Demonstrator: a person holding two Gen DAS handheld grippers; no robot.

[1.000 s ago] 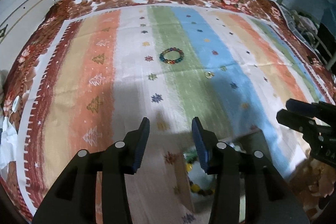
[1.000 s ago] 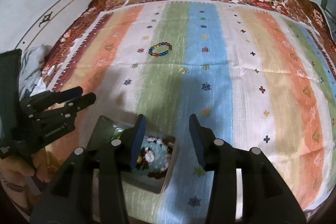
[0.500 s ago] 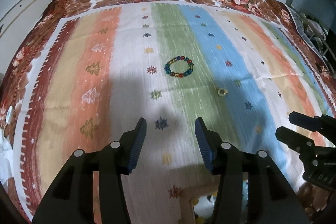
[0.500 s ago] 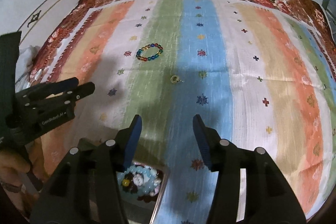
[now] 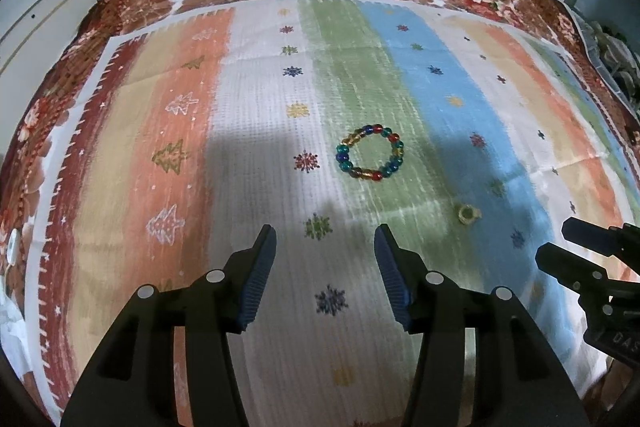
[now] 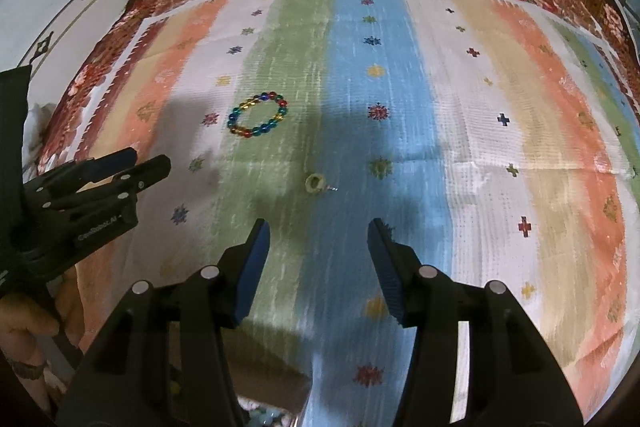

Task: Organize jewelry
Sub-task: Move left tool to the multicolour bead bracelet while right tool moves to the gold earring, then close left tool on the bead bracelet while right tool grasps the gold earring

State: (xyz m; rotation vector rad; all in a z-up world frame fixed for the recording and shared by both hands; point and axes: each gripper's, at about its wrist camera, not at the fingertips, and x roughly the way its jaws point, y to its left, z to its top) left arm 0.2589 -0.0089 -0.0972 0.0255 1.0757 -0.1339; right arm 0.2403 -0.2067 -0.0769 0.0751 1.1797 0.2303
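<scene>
Both claws are seen spread wide and empty. The left gripper (image 5: 325,247) has been carried forward over the striped cloth (image 5: 256,131) during the last second, so that the jewelry box, earlier under its fingers, has dropped out of its view. The beaded bracelet (image 5: 370,157), which lay far off, is now found close ahead at about one o'clock from the fingertips, apart from them.

The right gripper (image 6: 318,241) has been advanced likewise; only a sliver of the box (image 6: 260,413) is left at six o'clock in its view. The small ring (image 6: 315,183) is now just ahead at twelve o'clock, untouched.

Each claw is judged to be lined up on its own piece: bracelet for the left, ring for the right. Neither has yet been grasped, and the carry back to the box remains.
</scene>
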